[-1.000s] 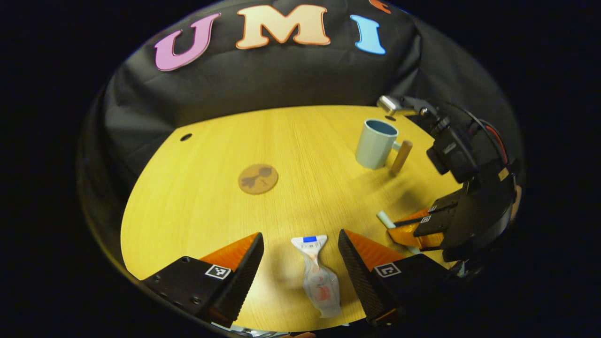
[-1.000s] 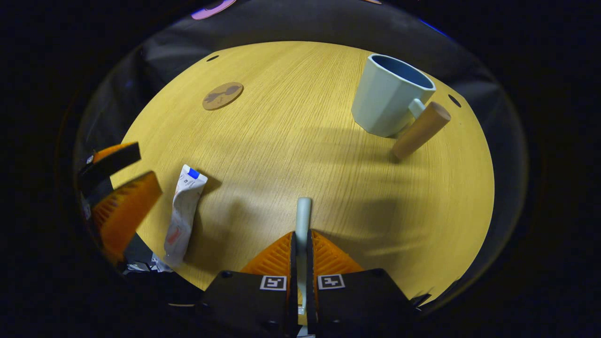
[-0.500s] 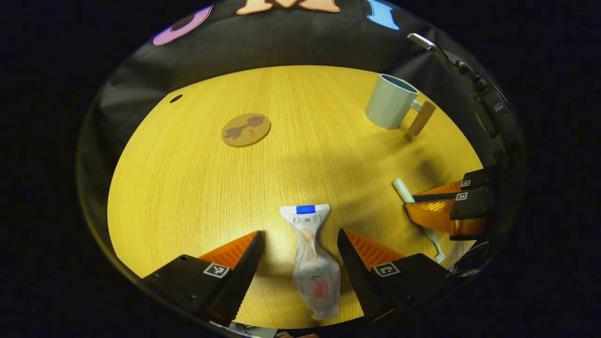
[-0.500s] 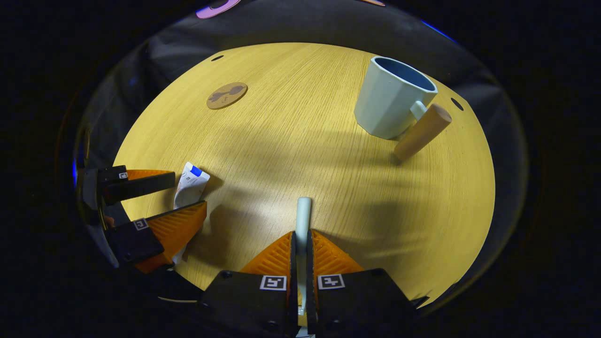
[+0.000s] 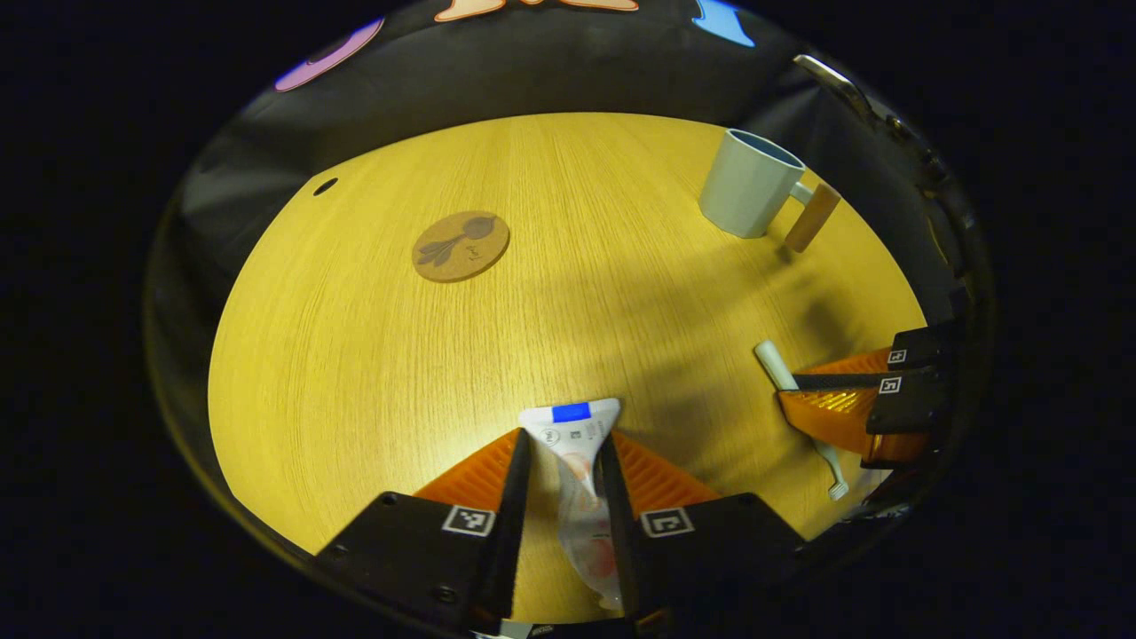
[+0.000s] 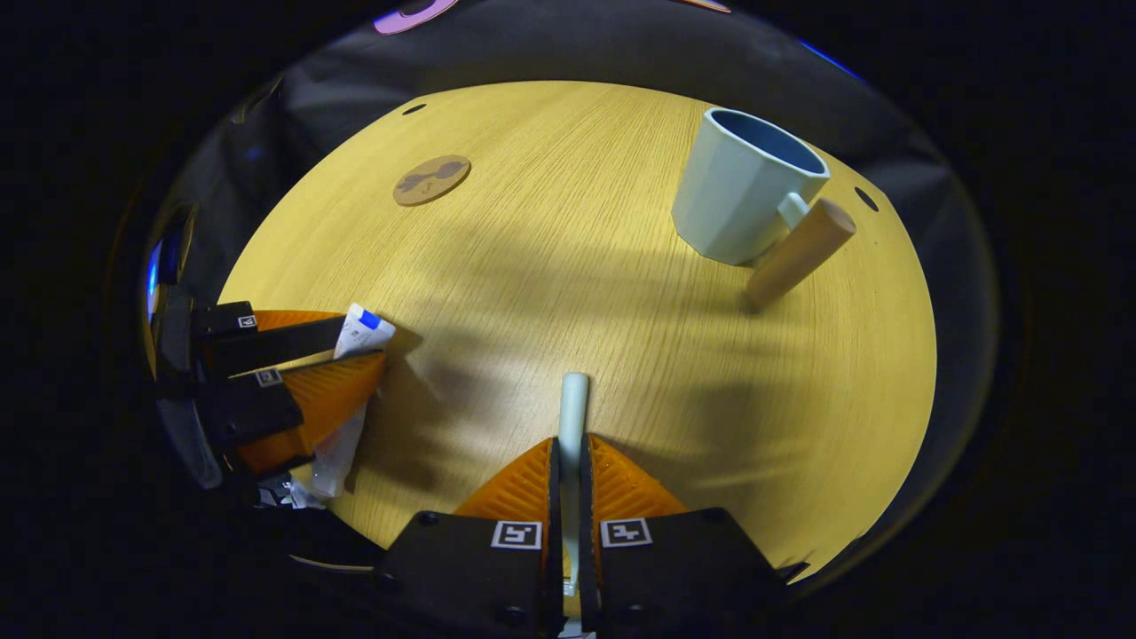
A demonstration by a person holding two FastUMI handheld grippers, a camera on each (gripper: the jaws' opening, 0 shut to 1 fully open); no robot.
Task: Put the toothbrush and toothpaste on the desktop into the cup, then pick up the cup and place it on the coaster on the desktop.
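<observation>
Yellow wood-grain desktop (image 5: 355, 355), left gripper view: the left gripper (image 5: 561, 461) is clenched on the toothpaste (image 5: 575, 444), both fingers pressing the tube's sides while it lies low over the wood. Far off stand the empty cup (image 5: 747, 195) and, well apart from it, the coaster (image 5: 461, 246). At the right edge the right gripper (image 5: 799, 390) grips the toothbrush (image 5: 774, 362), its bristled end trailing toward the desktop's near rim.

Right gripper view: the right gripper (image 6: 568, 457) is closed on the toothbrush (image 6: 573, 404), whose handle points forward toward the cup (image 6: 741, 191). The left gripper (image 6: 351, 351) holds the toothpaste (image 6: 362, 328) at the left.

Progress, as judged: both items are grasped but neither is in the cup; insertion and the move to the coaster (image 6: 431, 180) remain. Both grippers sit low and nearly level.
</observation>
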